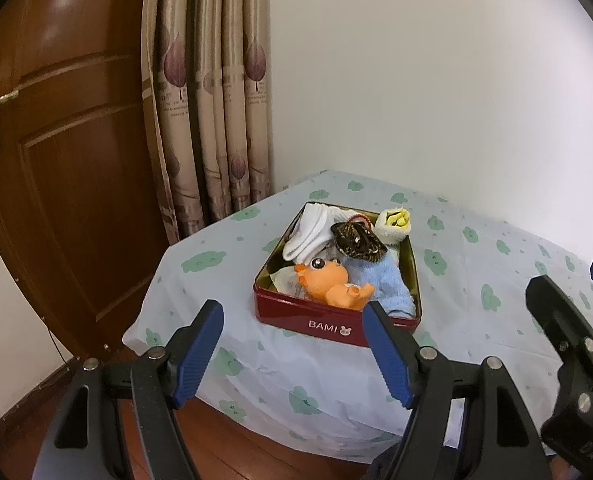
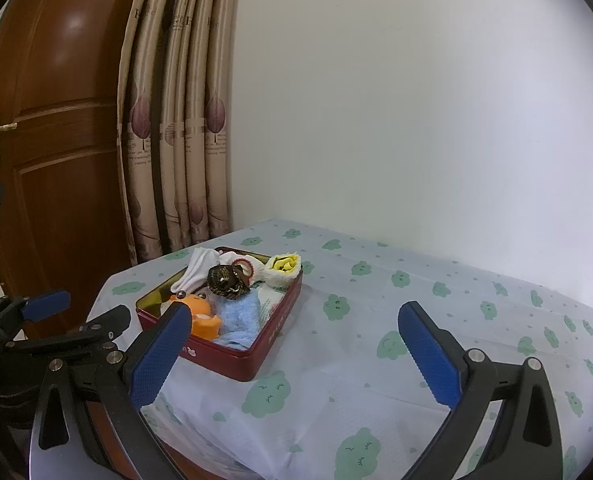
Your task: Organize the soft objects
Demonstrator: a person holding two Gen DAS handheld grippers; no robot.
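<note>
A red BAMI tin (image 1: 320,322) (image 2: 232,356) stands open on the table. It holds an orange plush toy (image 1: 330,282) (image 2: 202,318), a light blue towel (image 1: 384,280) (image 2: 238,322), white socks (image 1: 310,232) (image 2: 198,266), a dark patterned fabric piece (image 1: 356,242) (image 2: 226,278) and a white roll with a yellow centre (image 1: 394,224) (image 2: 284,266) on its far corner. My left gripper (image 1: 296,348) is open and empty in front of the tin. My right gripper (image 2: 292,356) is open and empty, to the tin's right.
The table carries a pale blue cloth with green clouds (image 1: 476,288) (image 2: 376,360). A brown door (image 1: 56,160) and beige curtains (image 1: 212,100) stand at the left. A white wall (image 2: 416,100) is behind the table. The right gripper's body shows in the left wrist view (image 1: 568,332).
</note>
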